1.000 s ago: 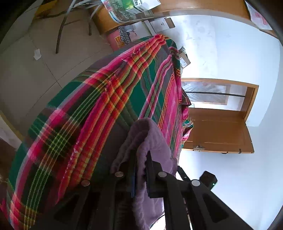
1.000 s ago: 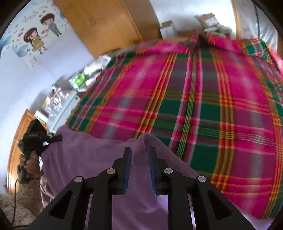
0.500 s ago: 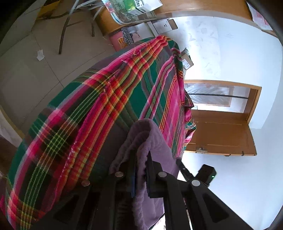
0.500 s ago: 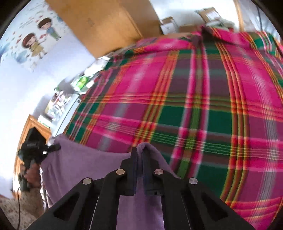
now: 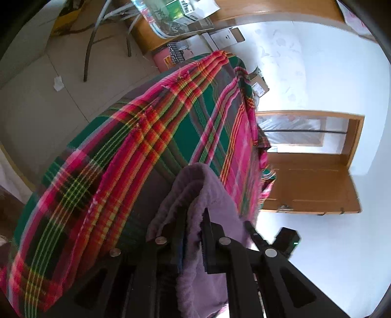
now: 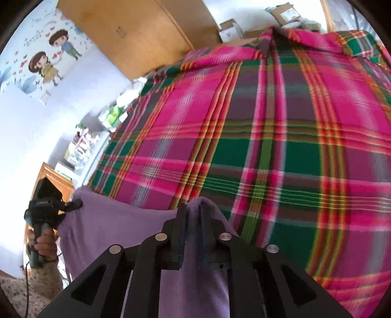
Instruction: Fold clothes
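Note:
A purple fleece garment hangs stretched between my two grippers, above a table under a pink, green and red plaid cloth. My right gripper is shut on one bunched corner of the garment. In the right wrist view the left gripper shows at the far left, held in a person's hand, pinching the other corner. In the left wrist view my left gripper is shut on a thick fold of the purple garment, with the plaid cloth beyond it.
A wooden wardrobe and cardboard boxes stand behind the table. A wooden door is at the right of the left wrist view. Tiled floor, chair legs and a cluttered wooden desk lie beyond the table's edge.
My right gripper went from open around the purple garment's edge to shut on it. Both grippers have lifted the garment a little, and the left keeps its grip.

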{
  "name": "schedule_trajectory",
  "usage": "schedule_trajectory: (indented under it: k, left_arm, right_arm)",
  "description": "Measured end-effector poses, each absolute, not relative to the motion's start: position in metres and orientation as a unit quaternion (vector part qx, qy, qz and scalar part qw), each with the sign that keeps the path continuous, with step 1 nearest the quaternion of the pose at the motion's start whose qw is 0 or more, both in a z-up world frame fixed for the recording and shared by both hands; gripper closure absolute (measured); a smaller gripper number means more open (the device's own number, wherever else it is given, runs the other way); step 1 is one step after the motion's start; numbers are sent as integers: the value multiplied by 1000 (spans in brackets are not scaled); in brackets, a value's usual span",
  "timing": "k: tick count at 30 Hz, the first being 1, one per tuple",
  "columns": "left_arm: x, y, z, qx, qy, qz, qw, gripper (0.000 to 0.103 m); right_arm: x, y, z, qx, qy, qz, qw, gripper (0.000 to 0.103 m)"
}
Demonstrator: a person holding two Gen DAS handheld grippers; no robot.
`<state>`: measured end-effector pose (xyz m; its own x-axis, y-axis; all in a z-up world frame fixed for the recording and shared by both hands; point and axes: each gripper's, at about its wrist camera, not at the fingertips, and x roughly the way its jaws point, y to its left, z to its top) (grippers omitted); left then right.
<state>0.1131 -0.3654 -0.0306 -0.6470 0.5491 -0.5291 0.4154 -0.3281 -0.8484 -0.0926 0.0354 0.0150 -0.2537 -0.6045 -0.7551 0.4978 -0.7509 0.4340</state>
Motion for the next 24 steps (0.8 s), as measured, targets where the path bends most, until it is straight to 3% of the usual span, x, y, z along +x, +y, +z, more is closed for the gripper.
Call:
schedule_trajectory:
  k: [7,21,22,23,24]
  left_arm:
    - [140,-374,-7,-395,-556,731,9,88]
    - [114,-290,42,-414,-425,802,69,82]
    - [112,-286,40,-423,-420,800,72,82]
    - [111,-285,39,-427,-420,797,71,82]
    - [112,-287,38,-428,-421,797,65,82]
  right_arm:
    - [-68,94,52,453,-40,-829,326,86]
    - [-33,76,26,453,92,-814,352,83]
    - [-35,76,24,452,93,-818,345,84]
    - [-37,78,23,449,92,-821,339,97]
    - [-39,80,23,446,91,-825,334,100]
